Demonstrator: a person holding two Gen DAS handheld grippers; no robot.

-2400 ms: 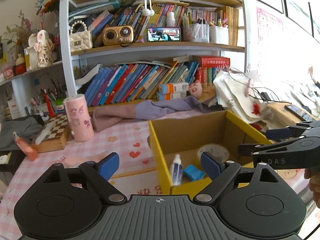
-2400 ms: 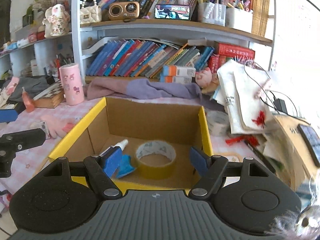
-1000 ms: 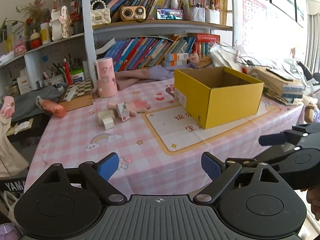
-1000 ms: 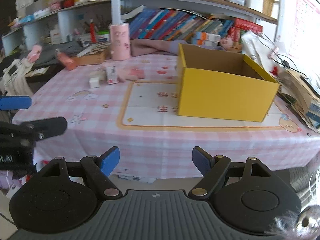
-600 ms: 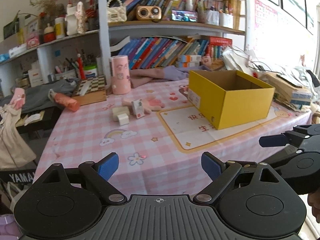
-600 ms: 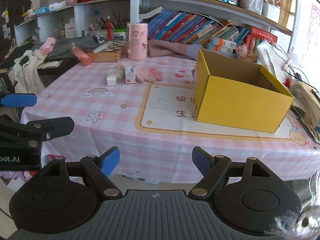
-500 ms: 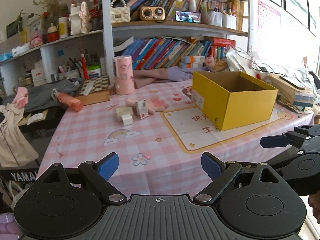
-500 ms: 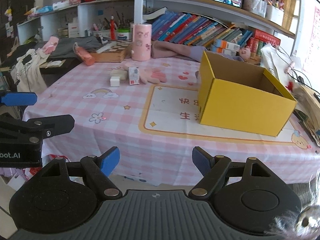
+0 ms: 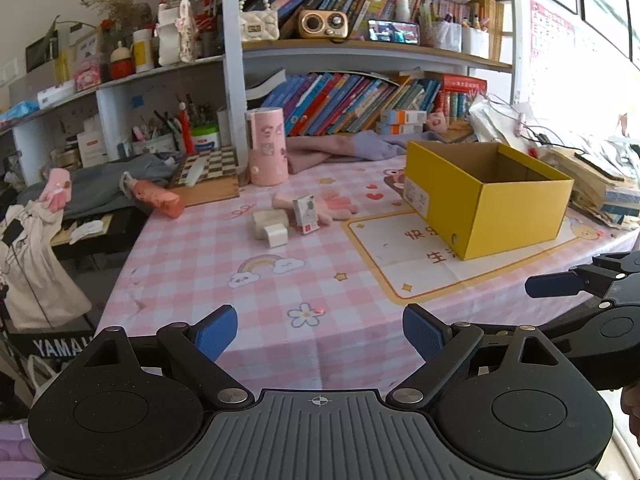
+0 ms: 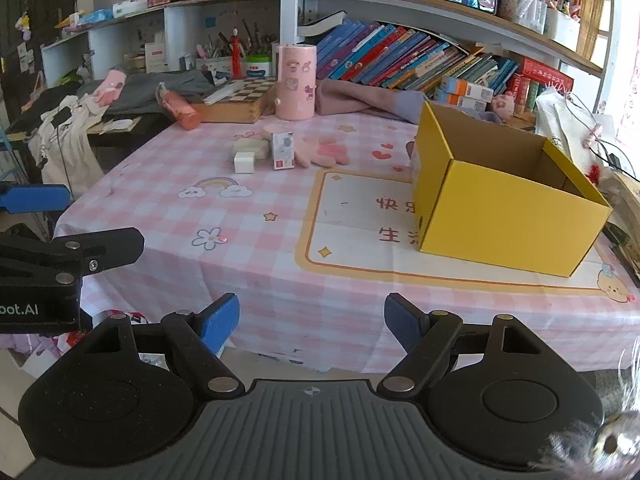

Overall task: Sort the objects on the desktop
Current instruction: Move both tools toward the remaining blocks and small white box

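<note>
Slanted books (image 9: 352, 100) line the shelf; radio (image 9: 325, 25) above.

Both the left gripper (image 9: 318, 332) and the right gripper (image 10: 312, 318) are matte black with ribbed grey decks, silver pivot screws, white crosshair marks and blue fingertip pads (image 9: 214, 331).

We see the surface (image 9: 200, 264) under a pink checked cloth. On it stand a yellow box (image 9: 486, 196), open-topped, at the right, and a pink cylinder (image 9: 267, 146) at the back beside a checkerboard (image 9: 208, 168). Mid-surface lie two white blocks (image 9: 271, 224), a small carton (image 9: 306, 214) and pink gloves (image 9: 338, 203).
</note>
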